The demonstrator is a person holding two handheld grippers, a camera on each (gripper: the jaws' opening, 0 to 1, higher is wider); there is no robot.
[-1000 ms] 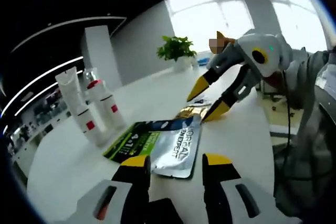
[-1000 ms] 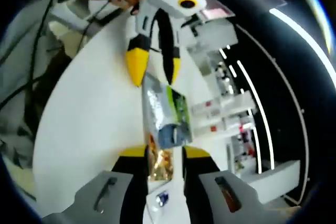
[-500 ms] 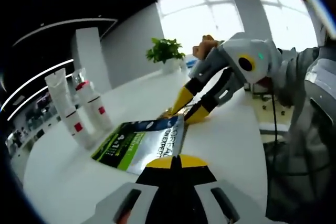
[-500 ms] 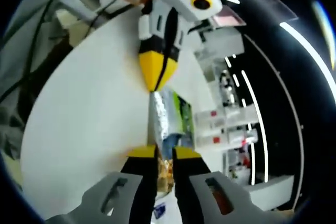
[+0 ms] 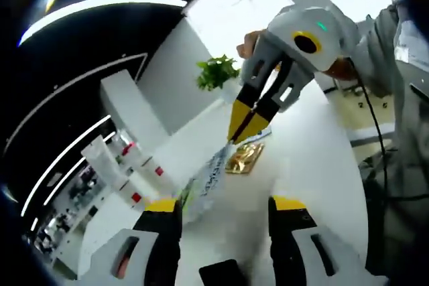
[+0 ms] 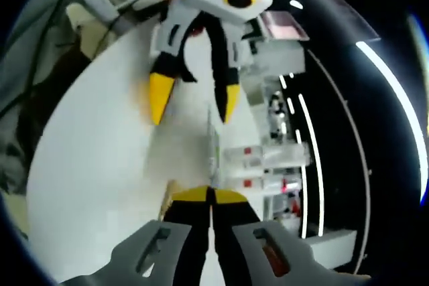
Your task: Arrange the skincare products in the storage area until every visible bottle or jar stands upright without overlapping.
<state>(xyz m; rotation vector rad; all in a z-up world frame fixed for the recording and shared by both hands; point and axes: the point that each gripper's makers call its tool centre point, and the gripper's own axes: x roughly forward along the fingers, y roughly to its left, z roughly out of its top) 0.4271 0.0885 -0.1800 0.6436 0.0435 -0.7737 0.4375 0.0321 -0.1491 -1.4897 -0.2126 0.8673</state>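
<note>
So the biggest thing here is the white table (image 5: 305, 155), which is basically the storage area everything has to end up standing on. Over it the right gripper (image 5: 241, 124) comes in from the far side of the left gripper view. Its jaws are pinched together on the top edge of the silver-green sachet (image 5: 209, 177), so the pack hangs tilted off the surface instead of lying flat. My guess is that's the point: get it up on end so it can stand like the rest. The left gripper (image 5: 225, 205) sits low and close with its jaws spread wide and nothing between them. It's lined up either side of the sachet's lower end, which looks like it's ready to steady or re-grab it. In the right gripper view the sachet shows edge-on as a thin sliver above the closed jaws. Off to the side of the table the two tubes (image 5: 110, 169) stand upright on their caps, just beside each other and not overlapping, so I'd say those are sorted. The smallest bit is the gold sachet (image 5: 245, 158), lying flat on the table just below the right gripper's tips, so it likely needs dealing with too.
</note>
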